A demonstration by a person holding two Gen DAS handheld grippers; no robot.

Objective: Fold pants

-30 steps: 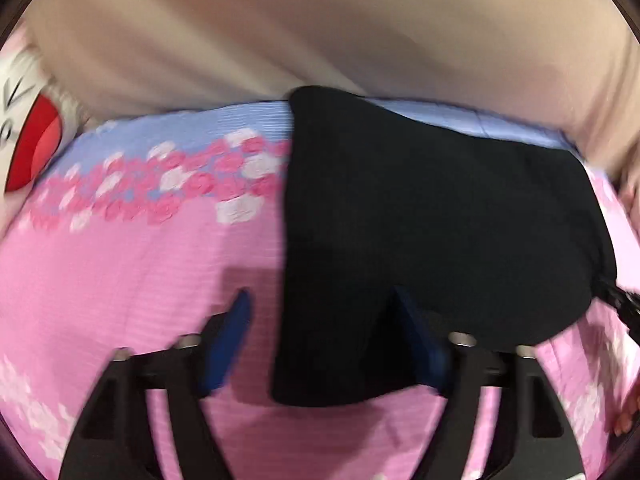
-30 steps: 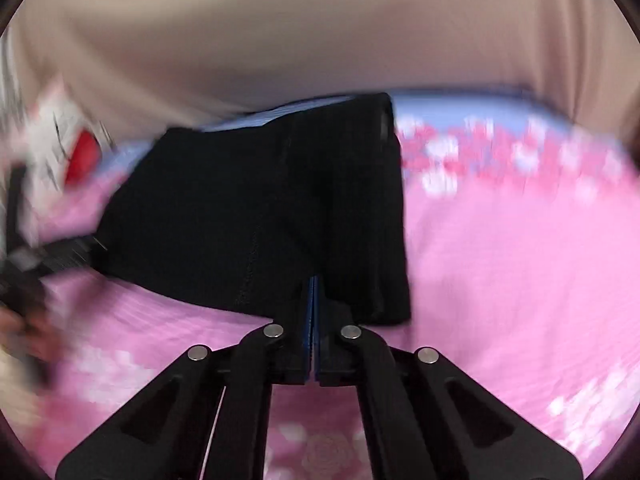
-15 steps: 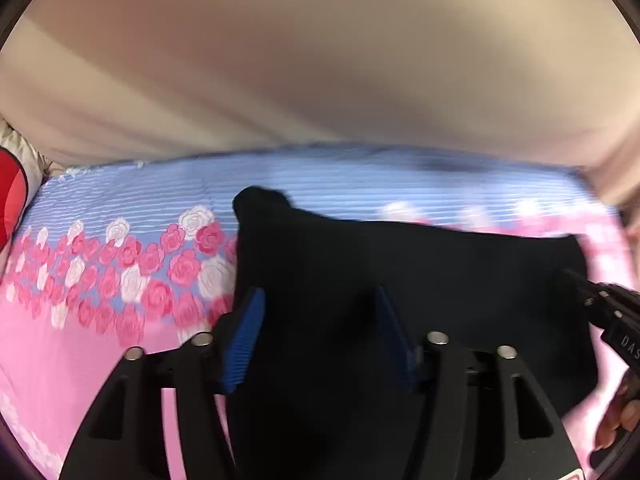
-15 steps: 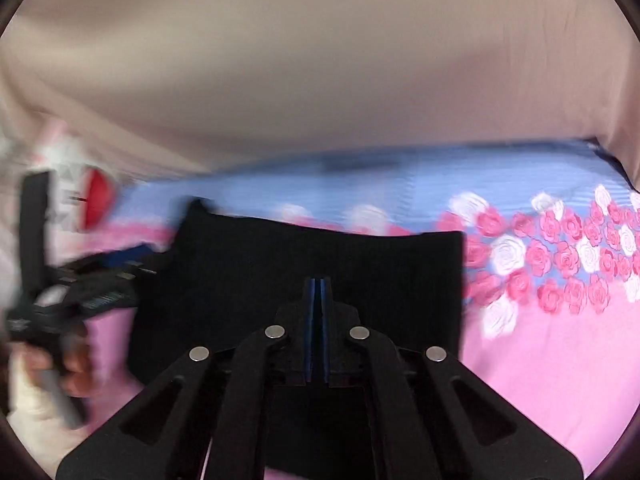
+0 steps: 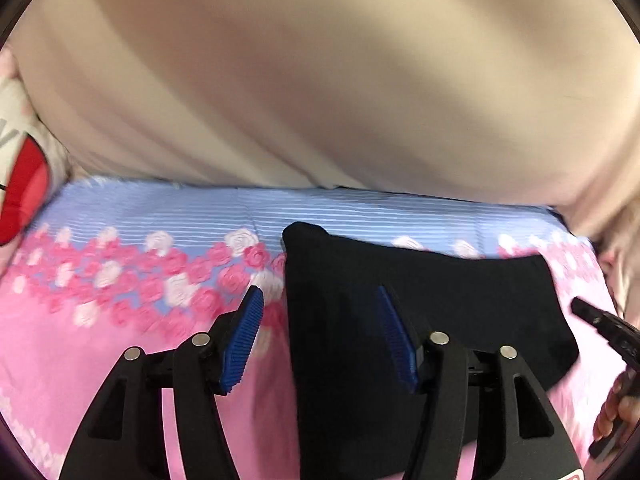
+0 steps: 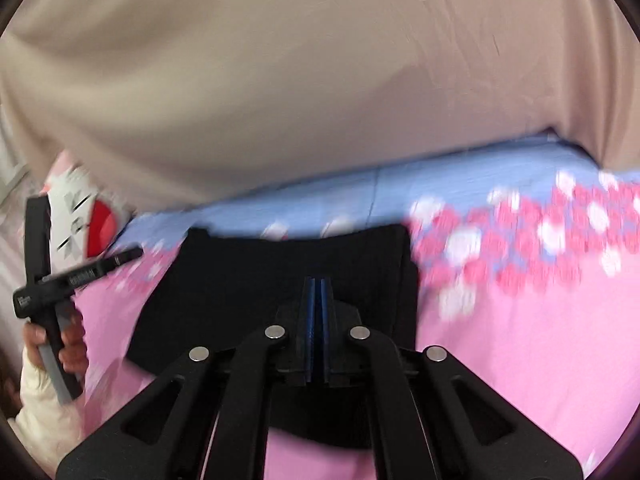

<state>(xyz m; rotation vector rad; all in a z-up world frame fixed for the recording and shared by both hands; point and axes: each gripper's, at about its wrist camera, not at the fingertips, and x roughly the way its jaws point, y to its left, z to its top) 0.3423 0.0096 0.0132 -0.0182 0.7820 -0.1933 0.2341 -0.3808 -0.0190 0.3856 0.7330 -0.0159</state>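
Note:
The black pants (image 5: 420,304) lie folded into a compact bundle on the pink and blue floral sheet (image 5: 120,320). My left gripper (image 5: 318,300) is open and hovers over the bundle's left edge, with nothing between the blue pads. In the right wrist view the pants (image 6: 280,280) lie ahead and under my right gripper (image 6: 318,286), whose blue pads are pressed together. No cloth shows between them. The left gripper (image 6: 120,258) shows at that view's left edge, held by a hand.
A beige curtain (image 5: 320,80) hangs along the far side of the bed. A white and red cushion (image 5: 20,184) lies at the left edge. The bed sheet (image 6: 520,340) stretches to the right of the pants.
Both grippers have pulled back from the pants and tilted up. The pants now lie flat as a folded bundle farther ahead. The left gripper stays open, the right stays shut.

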